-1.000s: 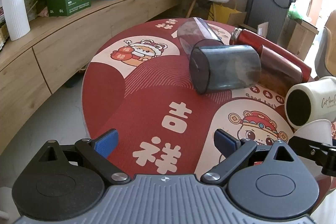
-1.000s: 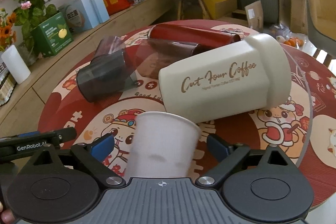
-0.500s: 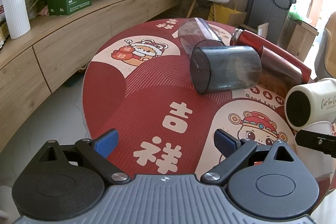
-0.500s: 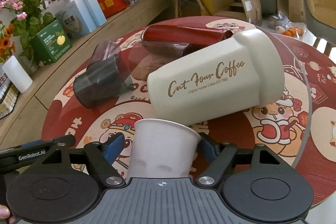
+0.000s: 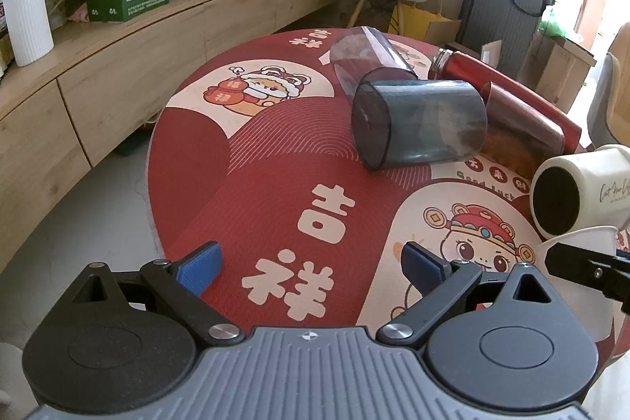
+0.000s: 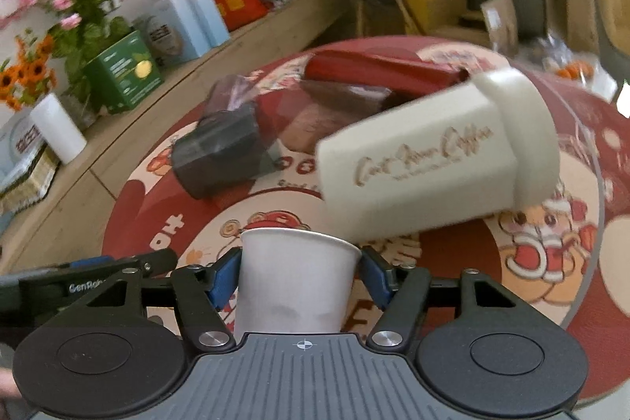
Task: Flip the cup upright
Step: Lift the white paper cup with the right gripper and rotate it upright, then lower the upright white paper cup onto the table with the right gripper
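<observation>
A white paper cup [image 6: 295, 282] sits between the fingers of my right gripper [image 6: 301, 276]. The blue pads press its sides, so the gripper is shut on it. The cup's rim points away from the camera, tilted up. Its rim also shows at the right edge of the left wrist view [image 5: 579, 237], behind the right gripper's black finger. My left gripper [image 5: 311, 262] is open and empty above the near edge of the round red table [image 5: 244, 191].
Several cups lie on their sides on the table: a cream coffee tumbler [image 6: 437, 160], a dark smoky tumbler [image 5: 417, 123], a clear cup [image 5: 362, 54] and a red bottle [image 5: 508, 93]. A wooden shelf [image 5: 118, 38] with boxes and flowers runs along the left.
My right gripper has closed from open onto the paper cup and tilted, with the view now blurred by motion. The left gripper has stayed still and open.
</observation>
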Demonstrator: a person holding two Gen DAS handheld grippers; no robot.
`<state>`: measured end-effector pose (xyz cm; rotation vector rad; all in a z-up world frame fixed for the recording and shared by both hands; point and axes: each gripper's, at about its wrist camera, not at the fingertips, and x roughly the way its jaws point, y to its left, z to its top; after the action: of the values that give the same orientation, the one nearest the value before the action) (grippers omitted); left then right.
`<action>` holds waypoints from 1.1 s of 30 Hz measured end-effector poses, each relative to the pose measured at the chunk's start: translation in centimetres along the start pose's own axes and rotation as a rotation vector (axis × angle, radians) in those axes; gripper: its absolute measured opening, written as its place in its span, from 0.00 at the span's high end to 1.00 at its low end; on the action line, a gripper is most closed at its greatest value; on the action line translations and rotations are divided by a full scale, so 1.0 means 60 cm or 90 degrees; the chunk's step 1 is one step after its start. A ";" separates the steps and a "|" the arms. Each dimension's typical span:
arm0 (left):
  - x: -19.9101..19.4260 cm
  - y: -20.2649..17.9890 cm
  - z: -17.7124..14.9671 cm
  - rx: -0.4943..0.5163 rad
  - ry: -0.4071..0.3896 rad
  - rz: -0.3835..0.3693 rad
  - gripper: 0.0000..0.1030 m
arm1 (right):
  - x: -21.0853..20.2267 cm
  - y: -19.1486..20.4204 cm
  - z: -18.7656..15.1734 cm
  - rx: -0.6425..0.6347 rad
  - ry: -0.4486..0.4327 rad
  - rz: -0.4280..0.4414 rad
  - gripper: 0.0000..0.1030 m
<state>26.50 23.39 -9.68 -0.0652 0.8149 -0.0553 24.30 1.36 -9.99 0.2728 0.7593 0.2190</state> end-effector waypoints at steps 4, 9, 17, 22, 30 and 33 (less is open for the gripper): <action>0.000 0.002 0.001 -0.004 0.002 -0.002 0.04 | -0.001 0.014 0.001 -0.026 -0.012 0.004 0.41; -0.001 0.004 0.001 -0.005 0.002 -0.003 0.04 | -0.003 0.023 0.000 -0.047 -0.028 0.000 0.41; -0.001 0.005 0.002 -0.008 0.003 0.001 0.04 | -0.012 0.033 -0.002 -0.070 -0.044 0.014 0.41; -0.001 0.004 0.002 -0.007 0.003 0.001 0.04 | -0.023 0.041 -0.003 -0.096 -0.070 0.025 0.41; 0.000 0.002 0.002 -0.005 0.003 0.003 0.04 | -0.024 0.043 -0.007 -0.122 -0.080 0.024 0.41; 0.000 0.003 0.001 -0.007 0.003 0.002 0.04 | -0.026 0.046 -0.008 -0.127 -0.076 0.023 0.41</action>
<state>26.55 23.56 -9.62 -0.0735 0.8202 -0.0481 22.62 3.60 -8.43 0.1093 0.6096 0.3080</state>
